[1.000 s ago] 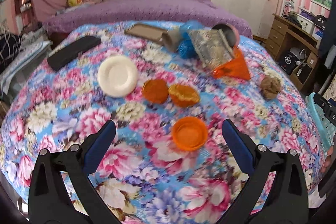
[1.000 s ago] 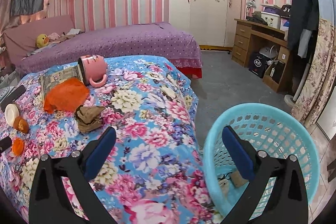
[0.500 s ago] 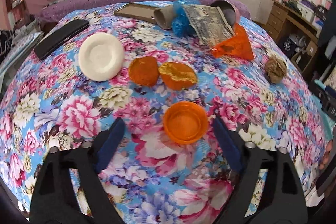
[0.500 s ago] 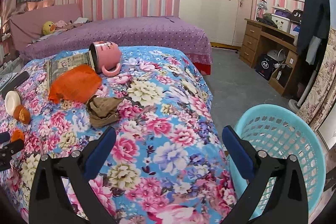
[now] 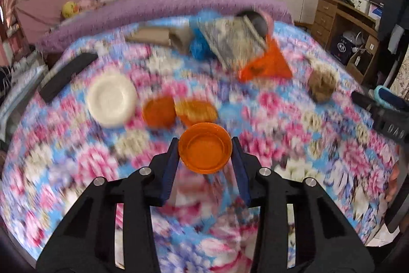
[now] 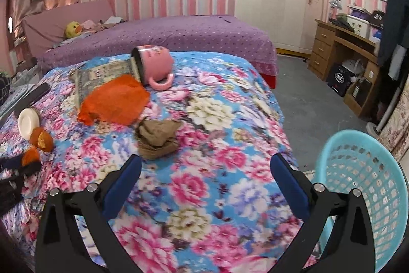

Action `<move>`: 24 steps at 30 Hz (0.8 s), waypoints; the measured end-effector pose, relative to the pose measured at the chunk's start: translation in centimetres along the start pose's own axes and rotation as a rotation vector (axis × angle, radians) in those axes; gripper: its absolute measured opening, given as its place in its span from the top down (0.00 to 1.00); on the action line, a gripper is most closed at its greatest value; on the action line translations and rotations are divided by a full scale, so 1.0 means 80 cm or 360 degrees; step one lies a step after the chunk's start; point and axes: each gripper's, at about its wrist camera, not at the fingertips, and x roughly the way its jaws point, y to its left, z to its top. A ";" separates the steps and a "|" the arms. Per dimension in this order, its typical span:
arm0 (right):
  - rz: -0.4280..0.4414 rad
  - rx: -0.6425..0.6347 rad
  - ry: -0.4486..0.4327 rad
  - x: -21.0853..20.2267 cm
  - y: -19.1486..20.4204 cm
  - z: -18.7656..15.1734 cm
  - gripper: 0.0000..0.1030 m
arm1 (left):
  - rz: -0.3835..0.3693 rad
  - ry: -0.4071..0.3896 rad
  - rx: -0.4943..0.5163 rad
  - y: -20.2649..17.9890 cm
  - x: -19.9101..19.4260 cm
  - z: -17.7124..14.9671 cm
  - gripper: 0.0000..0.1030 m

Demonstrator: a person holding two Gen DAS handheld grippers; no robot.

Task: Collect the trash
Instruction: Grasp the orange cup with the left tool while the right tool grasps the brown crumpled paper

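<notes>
Two blue-padded fingers of the left gripper [image 5: 205, 149] are closing on a round orange plastic lid [image 5: 205, 151], which sits between them above the flowered bedspread [image 5: 268, 150], the pads touching its rim on both sides. Just beyond it lie two orange peel pieces [image 5: 179, 111] and a white round lid [image 5: 111, 101]. The right gripper [image 6: 205, 177] hovers with jaws wide apart and empty, near a crumpled brown paper wad [image 6: 157, 138]; a light blue plastic basket [image 6: 368, 186] stands beside the bed.
</notes>
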 end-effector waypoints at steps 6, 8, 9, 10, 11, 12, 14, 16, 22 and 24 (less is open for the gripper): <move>0.0062 -0.0092 0.0035 0.020 0.029 0.014 0.05 | 0.0076 -0.0128 -0.0023 0.017 -0.014 0.025 0.62; 0.0067 -0.0101 0.0050 0.027 0.035 0.018 0.06 | 0.0099 -0.0147 -0.0053 0.025 -0.014 0.032 0.62; 0.0075 -0.0101 0.0056 0.032 0.039 0.020 0.06 | 0.0110 -0.0153 -0.0072 0.030 -0.013 0.035 0.62; 0.0081 -0.0103 0.0064 0.036 0.042 0.022 0.08 | 0.0128 -0.0158 -0.0084 0.034 -0.012 0.036 0.62; 0.0083 -0.0106 0.0074 0.040 0.045 0.024 0.11 | 0.0148 -0.0162 -0.0091 0.036 -0.011 0.039 0.62; 0.0087 -0.0107 0.0098 0.048 0.048 0.026 0.13 | 0.0177 -0.0164 -0.0099 0.040 -0.008 0.041 0.62; 0.0099 -0.0098 0.0144 0.059 0.049 0.027 0.21 | 0.0192 -0.0158 -0.0122 0.048 -0.003 0.041 0.62; 0.0119 -0.0094 0.0228 0.074 0.051 0.026 0.33 | 0.0190 -0.0140 -0.0144 0.055 0.000 0.040 0.62; 0.0150 -0.0130 0.0211 0.070 0.057 0.023 0.52 | 0.0184 -0.0097 -0.0206 0.069 0.008 0.036 0.62; 0.0154 -0.0129 0.0171 0.061 0.056 0.022 0.52 | 0.0175 -0.0083 -0.0226 0.071 0.009 0.035 0.62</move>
